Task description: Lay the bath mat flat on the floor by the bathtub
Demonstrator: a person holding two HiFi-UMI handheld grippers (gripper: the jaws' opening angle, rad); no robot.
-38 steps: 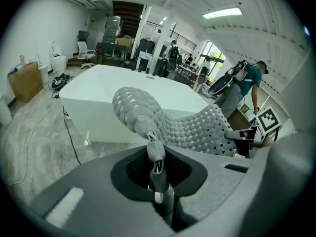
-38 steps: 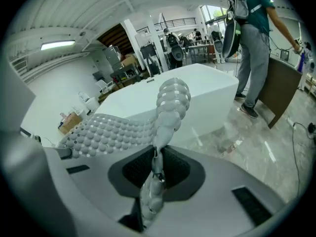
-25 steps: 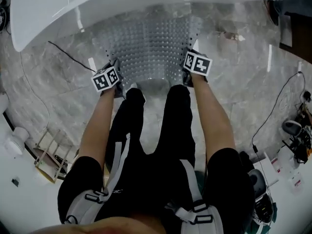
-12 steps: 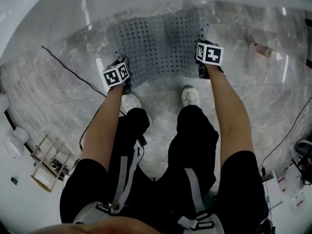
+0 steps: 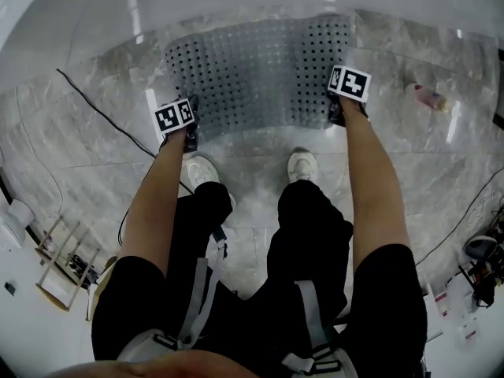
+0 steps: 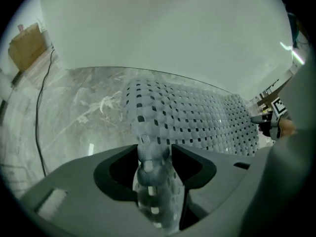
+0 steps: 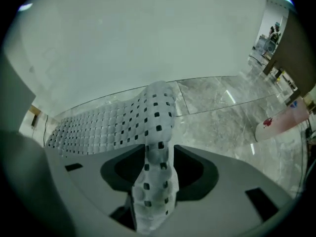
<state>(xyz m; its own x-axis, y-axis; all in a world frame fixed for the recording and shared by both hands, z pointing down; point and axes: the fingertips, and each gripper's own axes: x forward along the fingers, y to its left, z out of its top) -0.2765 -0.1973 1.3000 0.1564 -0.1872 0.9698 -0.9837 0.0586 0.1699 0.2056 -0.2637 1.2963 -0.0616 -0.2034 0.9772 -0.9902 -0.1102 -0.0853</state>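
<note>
The grey bath mat (image 5: pixel 252 69), dotted with small holes, lies spread on the marble floor along the white bathtub (image 5: pixel 157 6). My left gripper (image 5: pixel 190 128) is at the mat's near left corner and my right gripper (image 5: pixel 335 110) at its near right corner. In the left gripper view a bunched fold of the mat (image 6: pixel 197 117) stands between the jaws of the left gripper (image 6: pixel 154 167), with dark gaps on both sides. The right gripper (image 7: pixel 157 167) shows the same, its corner of the mat (image 7: pixel 108 127) loose between the jaws. Both pairs of jaws are opening.
A black cable (image 5: pixel 102 109) runs across the floor left of the mat. A pink-and-white bottle (image 5: pixel 429 97) lies on the floor to the right. The person's white shoes (image 5: pixel 202 170) stand just short of the mat. A wooden rack (image 5: pixel 59 258) sits at lower left.
The mat has come down from hanging against the tub and now lies stretched on the floor. Both grippers have moved apart and lower, and their jaws have opened around the corners.
</note>
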